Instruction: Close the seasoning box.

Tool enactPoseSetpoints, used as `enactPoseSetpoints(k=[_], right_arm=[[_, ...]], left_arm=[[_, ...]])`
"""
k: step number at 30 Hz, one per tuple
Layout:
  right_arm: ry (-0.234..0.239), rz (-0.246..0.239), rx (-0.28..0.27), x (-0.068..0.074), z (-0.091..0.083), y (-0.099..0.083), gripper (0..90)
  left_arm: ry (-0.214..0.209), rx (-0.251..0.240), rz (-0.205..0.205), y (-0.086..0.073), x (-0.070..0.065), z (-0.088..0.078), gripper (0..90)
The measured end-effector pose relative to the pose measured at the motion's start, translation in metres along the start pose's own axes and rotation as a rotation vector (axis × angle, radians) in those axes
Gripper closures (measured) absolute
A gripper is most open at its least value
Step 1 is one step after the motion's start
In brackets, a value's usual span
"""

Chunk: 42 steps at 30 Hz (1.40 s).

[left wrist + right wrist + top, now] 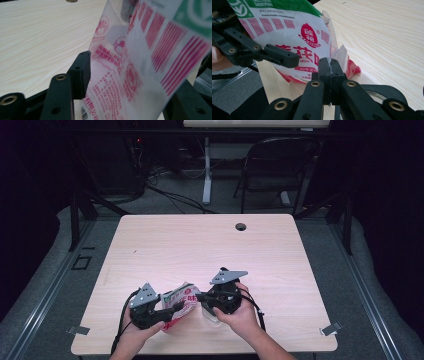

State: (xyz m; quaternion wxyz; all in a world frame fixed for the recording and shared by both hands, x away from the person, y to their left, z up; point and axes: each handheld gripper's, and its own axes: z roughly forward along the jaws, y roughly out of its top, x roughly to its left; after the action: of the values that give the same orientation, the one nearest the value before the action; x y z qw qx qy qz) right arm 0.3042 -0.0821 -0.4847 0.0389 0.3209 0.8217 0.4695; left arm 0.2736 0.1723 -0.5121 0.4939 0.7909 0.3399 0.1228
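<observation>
Print on the bag point(140, 62) blurs between the left gripper's point(130, 75) parted jaws.

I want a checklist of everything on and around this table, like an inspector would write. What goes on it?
Surface: pale wooden table, with a round hole near its far edge.
Job's things: one plastic bag, white with red and green print, held up between both hands.
Clutter: small metal clips at the near corners.
Grippers: right hand-held gripper shut on the bag's edge; left hand-held gripper has its jaws apart with the bag between them.
Cables: black cable trailing from the left one; more cables on the floor beyond.
Surroundings: dark room, folding chair, desk leg.
</observation>
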Motion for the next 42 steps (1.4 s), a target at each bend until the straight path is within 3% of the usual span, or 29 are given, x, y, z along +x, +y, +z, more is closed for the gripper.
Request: enactPoseSetpoints(k=[5, 6, 10, 15, 19, 27, 34, 39, 42], right_arm=[[-0.001, 0.003, 0.0, 0.0, 0.001, 0.001, 90.0], [0.003, 0.002, -0.001, 0.0, 0.001, 0.002, 90.0], [0.005, 0.002, -0.003, 0.0, 0.002, 0.002, 90.0], [-0.001, 0.0, 0.0, 0.001, 0.001, 0.001, 90.0], [0.0, -0.002, -0.001, 0.001, 0.001, 0.001, 90.0], [0.006, 0.0, 0.003, 0.0, 0.0, 0.0, 90.0], [0.001, -0.002, 0.004, 0.0, 0.0, -0.001, 90.0], [-0.001, -0.008, 0.007, 0.001, -0.001, -0.002, 90.0], [-0.002, -0.006, 0.007, 0.001, -0.001, -0.002, 90.0]], left_arm=[[0.033, 0.025, 0.011, -0.007, 0.001, 0.003, 44.8], [0.038, 0.05, -0.013, -0.01, 0.002, 0.004, 46.2], [0.03, 0.049, -0.059, -0.019, 0.002, 0.006, 38.7], [0.046, 0.077, -0.026, -0.035, 0.0, 0.007, 32.1], [0.046, 0.089, -0.057, -0.046, 0.002, 0.012, 32.3], [0.068, 0.121, -0.055, -0.056, 0.006, 0.025, 32.3], [0.062, 0.132, -0.066, -0.06, 0.006, 0.033, 34.6], [0.045, 0.14, -0.099, -0.063, 0.008, 0.037, 34.6], [0.047, 0.158, -0.085, -0.064, 0.007, 0.04, 34.4]])
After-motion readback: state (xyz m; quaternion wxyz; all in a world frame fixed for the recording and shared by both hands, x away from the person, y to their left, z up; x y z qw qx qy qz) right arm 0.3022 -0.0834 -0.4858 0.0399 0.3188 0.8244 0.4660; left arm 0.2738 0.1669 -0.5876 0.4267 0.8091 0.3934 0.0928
